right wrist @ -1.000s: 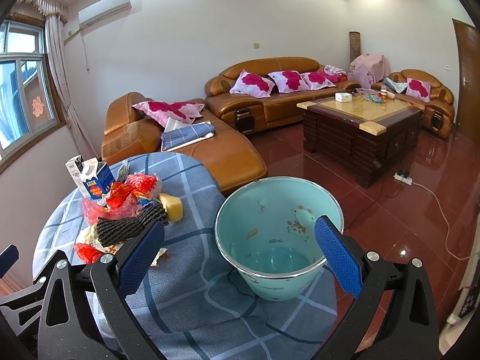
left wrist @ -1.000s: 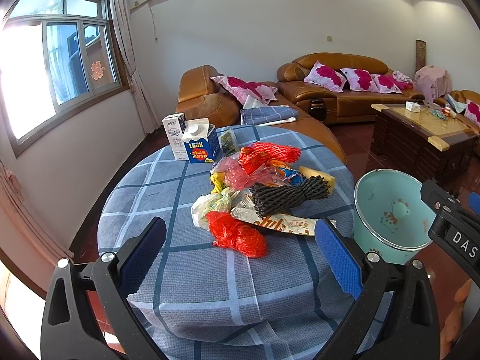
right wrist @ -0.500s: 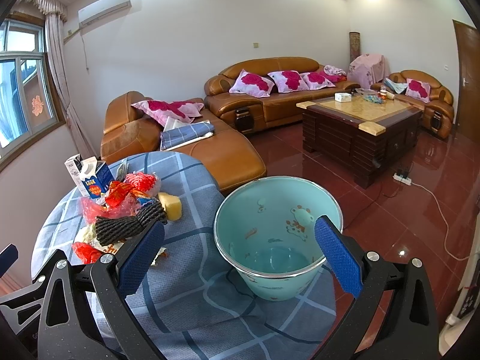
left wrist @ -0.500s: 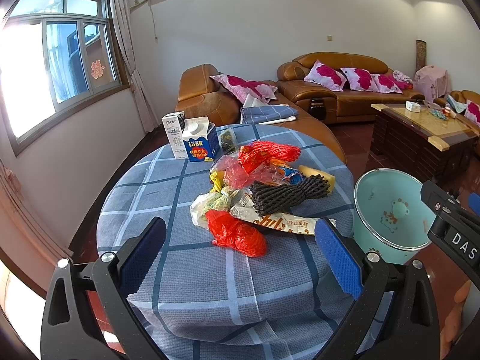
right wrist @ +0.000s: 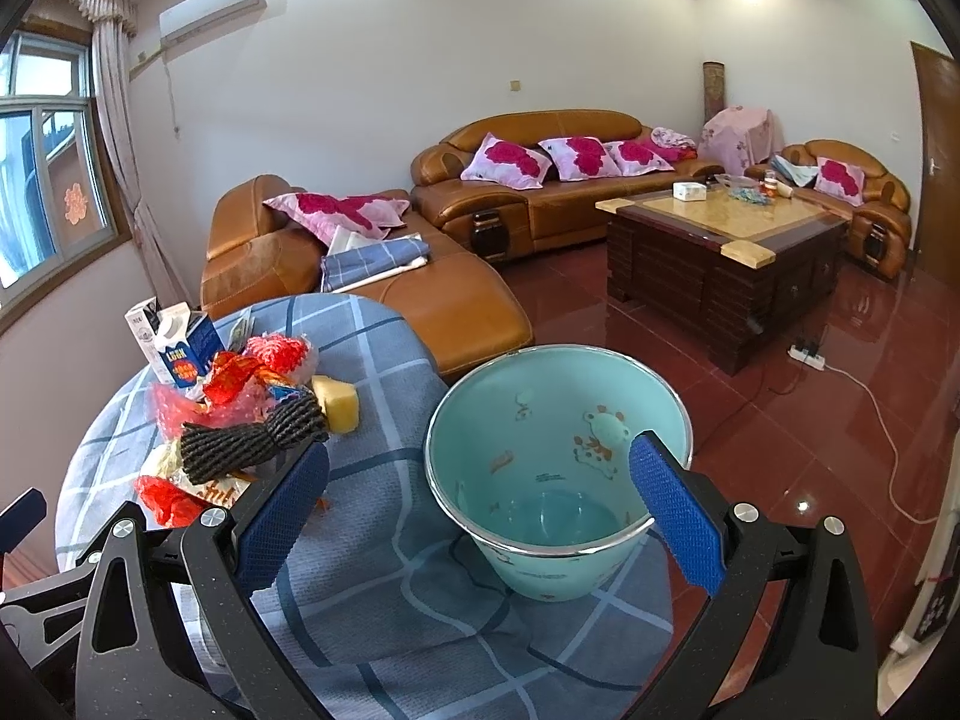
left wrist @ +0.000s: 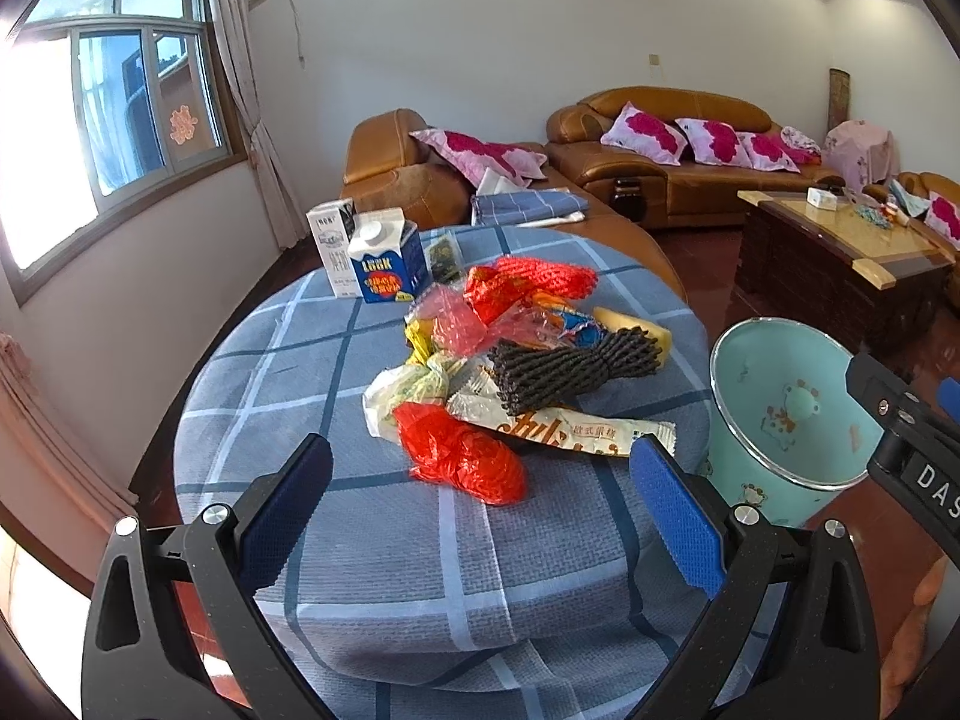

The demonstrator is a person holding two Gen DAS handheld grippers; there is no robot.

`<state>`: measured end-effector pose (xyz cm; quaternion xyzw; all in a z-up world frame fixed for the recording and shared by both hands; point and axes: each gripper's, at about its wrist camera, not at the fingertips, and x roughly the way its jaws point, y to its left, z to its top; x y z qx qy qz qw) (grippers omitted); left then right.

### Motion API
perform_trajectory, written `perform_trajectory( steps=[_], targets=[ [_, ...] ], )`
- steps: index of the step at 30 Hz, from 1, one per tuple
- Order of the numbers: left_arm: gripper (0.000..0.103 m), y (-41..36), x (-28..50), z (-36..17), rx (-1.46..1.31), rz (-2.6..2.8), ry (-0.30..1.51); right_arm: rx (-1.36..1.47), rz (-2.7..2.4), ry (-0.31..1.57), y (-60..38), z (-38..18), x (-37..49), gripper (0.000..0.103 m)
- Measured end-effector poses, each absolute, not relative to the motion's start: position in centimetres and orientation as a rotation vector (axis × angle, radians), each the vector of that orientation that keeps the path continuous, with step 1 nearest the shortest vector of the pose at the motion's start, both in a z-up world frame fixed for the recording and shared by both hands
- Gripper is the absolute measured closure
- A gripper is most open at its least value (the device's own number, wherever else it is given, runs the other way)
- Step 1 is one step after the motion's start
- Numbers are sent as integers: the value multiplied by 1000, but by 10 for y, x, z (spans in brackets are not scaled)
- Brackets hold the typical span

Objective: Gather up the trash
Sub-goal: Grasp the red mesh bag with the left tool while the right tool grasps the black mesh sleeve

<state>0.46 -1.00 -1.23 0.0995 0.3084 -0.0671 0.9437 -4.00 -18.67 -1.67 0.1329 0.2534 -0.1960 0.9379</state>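
Observation:
A pile of trash lies mid-table: a red plastic bag (left wrist: 465, 456) nearest me, a white snack wrapper (left wrist: 576, 429), a black foam net (left wrist: 573, 366), a red net (left wrist: 540, 279) and a yellow sponge (left wrist: 630, 324). My left gripper (left wrist: 480, 510) is open and empty, just short of the red bag. A teal bin (right wrist: 558, 462) stands at the table's right edge; it also shows in the left wrist view (left wrist: 792, 414). My right gripper (right wrist: 474, 510) is open and empty, in front of the bin. The black net (right wrist: 252, 444) shows to its left.
Two milk cartons (left wrist: 375, 261) stand at the far side of the round table with the blue checked cloth (left wrist: 300, 360). Brown leather sofas (right wrist: 540, 192) and a dark coffee table (right wrist: 726, 252) stand beyond. The floor is red tile (right wrist: 810, 420).
Both grippers have barely moved; the left has edged slightly toward the trash pile. Nothing was taken hold of or let go.

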Motion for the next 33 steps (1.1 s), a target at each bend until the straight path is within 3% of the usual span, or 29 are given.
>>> perform_trajectory(
  steps=[14, 18, 29, 33],
  targets=[
    [6, 11, 49, -49, 187, -134, 732, 225, -312, 575, -178, -35, -2, 11],
    [6, 38, 57, -62, 164, -124, 751, 198, -210, 595, -166, -43, 10, 17],
    [6, 88, 83, -75, 82, -49, 818, 32, 7, 662, -117, -60, 54, 16],
    [6, 89, 89, -70, 96, -43, 779, 97, 2, 639, -133, -49, 67, 16]
  ],
)
